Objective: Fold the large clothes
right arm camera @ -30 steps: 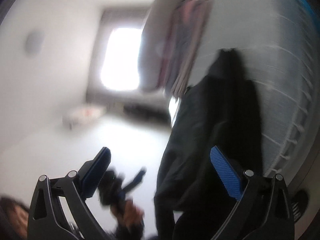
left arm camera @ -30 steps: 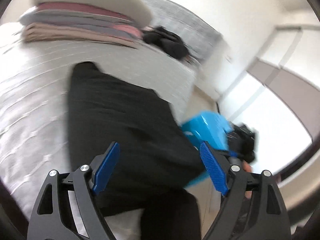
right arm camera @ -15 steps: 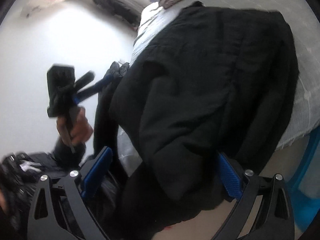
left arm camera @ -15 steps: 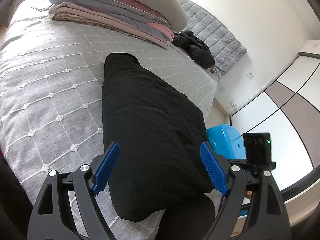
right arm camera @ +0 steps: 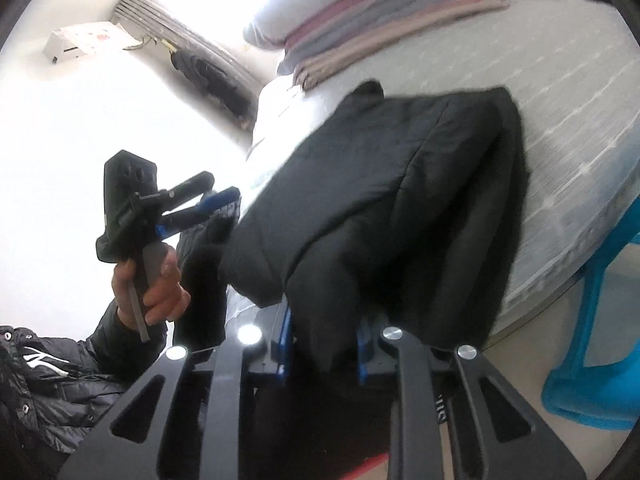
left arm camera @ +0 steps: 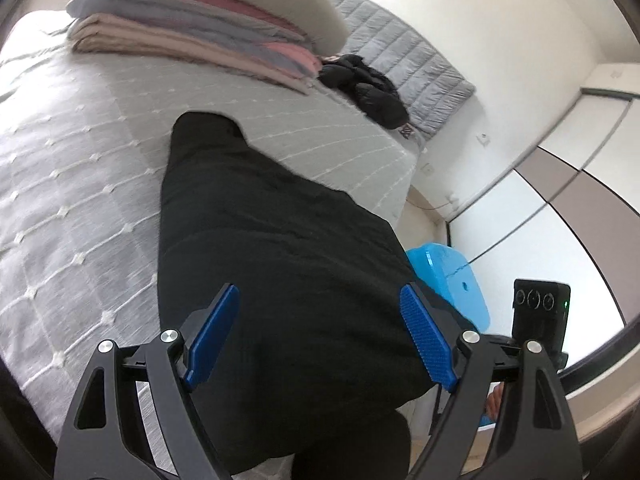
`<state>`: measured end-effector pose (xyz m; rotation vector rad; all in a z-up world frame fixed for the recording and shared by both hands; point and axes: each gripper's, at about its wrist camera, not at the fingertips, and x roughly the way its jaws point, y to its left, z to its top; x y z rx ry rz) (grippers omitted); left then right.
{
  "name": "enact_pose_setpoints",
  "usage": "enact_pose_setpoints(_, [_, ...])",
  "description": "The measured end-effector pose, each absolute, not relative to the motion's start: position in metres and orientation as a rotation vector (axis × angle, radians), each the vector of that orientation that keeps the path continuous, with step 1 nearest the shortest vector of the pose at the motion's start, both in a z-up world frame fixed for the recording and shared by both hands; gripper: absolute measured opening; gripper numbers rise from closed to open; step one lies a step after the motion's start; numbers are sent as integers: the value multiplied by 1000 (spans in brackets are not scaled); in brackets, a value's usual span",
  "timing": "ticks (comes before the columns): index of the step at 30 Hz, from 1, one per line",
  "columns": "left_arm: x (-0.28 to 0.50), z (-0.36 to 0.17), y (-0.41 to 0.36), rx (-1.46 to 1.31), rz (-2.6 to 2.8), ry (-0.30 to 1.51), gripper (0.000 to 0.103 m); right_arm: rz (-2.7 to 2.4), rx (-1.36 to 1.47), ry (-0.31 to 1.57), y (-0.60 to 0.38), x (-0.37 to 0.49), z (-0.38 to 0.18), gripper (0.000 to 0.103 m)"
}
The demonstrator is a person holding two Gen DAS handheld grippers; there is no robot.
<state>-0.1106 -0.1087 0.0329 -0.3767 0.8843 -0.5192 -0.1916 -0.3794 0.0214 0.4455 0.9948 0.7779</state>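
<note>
Black garment point(right arm camera: 400, 184) pinched by closing right tongs point(right arm camera: 323, 340); left tongs point(left arm camera: 320, 336) spread, empty.

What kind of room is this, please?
Most likely a bedroom: a bed with a grey quilted cover, a stack of folded bedding on it, and a wardrobe with sliding doors.

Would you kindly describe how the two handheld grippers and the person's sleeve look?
Both the left gripper and right gripper have black skeletal frames with triangular cut-outs, silver pivot bolts and textured blue finger pads. The sleeve is a black quilted jacket with a white logo.
</note>
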Motion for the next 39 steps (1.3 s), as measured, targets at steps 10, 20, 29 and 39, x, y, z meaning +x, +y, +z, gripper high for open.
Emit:
enact_pose_setpoints(10, [-106,-10,-145,-181,-558,982,80,737,606,1063,-432,-226,-67,39])
enact_pose_setpoints(20, [-112,3,-147,-234,-612,952,80,725,668,772,-452,-213,9,74])
enact_pose_setpoints(29, [-116,-2,-145,-213,-664,954,80,648,696,1017,-443,-205,-75,78])
enact_pose_setpoints(39, [-64,-29,-33,-595,-440,1065,82,582,893,1147,-486,-204,-129,94])
